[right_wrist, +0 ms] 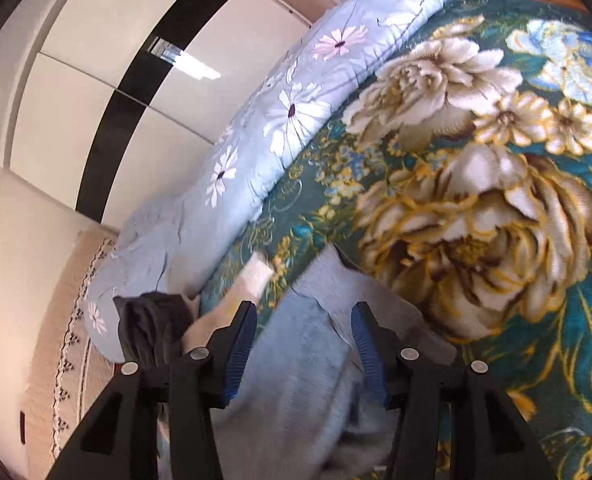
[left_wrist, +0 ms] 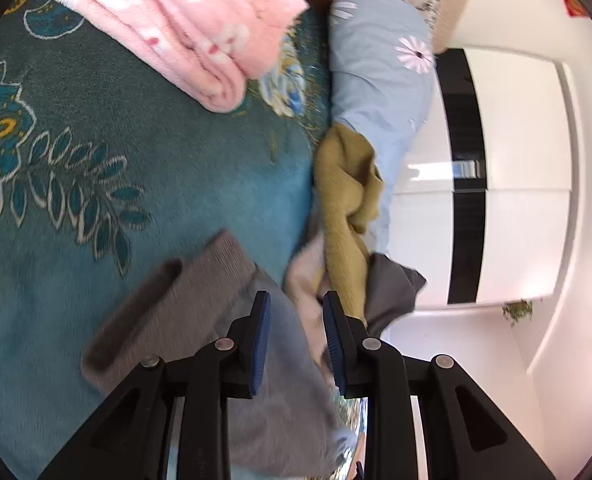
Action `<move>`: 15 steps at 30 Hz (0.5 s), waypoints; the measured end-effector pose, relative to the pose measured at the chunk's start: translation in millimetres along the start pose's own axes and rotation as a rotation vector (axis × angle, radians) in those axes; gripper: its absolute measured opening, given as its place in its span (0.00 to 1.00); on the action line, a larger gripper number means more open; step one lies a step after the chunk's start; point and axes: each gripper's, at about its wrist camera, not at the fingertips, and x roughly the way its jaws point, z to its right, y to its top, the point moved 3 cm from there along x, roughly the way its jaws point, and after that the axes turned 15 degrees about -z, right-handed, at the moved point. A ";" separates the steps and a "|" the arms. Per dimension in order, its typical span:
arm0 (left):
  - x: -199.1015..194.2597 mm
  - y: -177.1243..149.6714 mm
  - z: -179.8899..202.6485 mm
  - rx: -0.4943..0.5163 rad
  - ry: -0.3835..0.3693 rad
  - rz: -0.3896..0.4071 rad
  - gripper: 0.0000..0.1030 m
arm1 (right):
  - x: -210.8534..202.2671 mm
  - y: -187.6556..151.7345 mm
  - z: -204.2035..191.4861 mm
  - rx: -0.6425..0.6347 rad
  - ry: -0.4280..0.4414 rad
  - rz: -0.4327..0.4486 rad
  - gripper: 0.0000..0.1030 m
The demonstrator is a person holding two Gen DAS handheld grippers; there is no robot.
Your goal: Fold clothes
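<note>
Releasing: grey garment (left_wrist: pixel 200 312) lies on the bed (left_wrist: pixel 96 208).
Left gripper (left_wrist: pixel 296 340): fingers slightly apart, holding nothing.
Right gripper (right_wrist: pixel 303 344): fingers half open, empty.
Next: regrip an edge to fold.

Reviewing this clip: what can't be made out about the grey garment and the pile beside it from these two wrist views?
- Grey knit garment: left wrist view, motion-blurred; the left claw and the bottom edge hide its lower part.
- Same garment, right wrist view: the right claw covers it, so its fold state is unclear.
- Olive-green fleece cloth and dark grey fabric: bunched together, garment types unreadable.
</note>
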 end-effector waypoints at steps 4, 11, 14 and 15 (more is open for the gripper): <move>-0.3 -19.7 1.8 0.035 -0.017 -0.044 0.27 | 19.7 -15.2 27.5 0.089 0.026 -0.071 0.52; -6.9 -52.6 -12.8 0.056 0.001 -0.075 0.27 | 46.3 -21.5 43.9 0.204 0.012 -0.054 0.26; -9.3 -58.4 -25.7 0.032 0.005 -0.074 0.27 | 43.7 -19.9 35.3 0.198 -0.010 -0.016 0.10; -10.6 -60.3 -29.2 0.027 0.006 -0.073 0.27 | 35.5 -19.7 27.0 0.155 0.013 0.005 0.10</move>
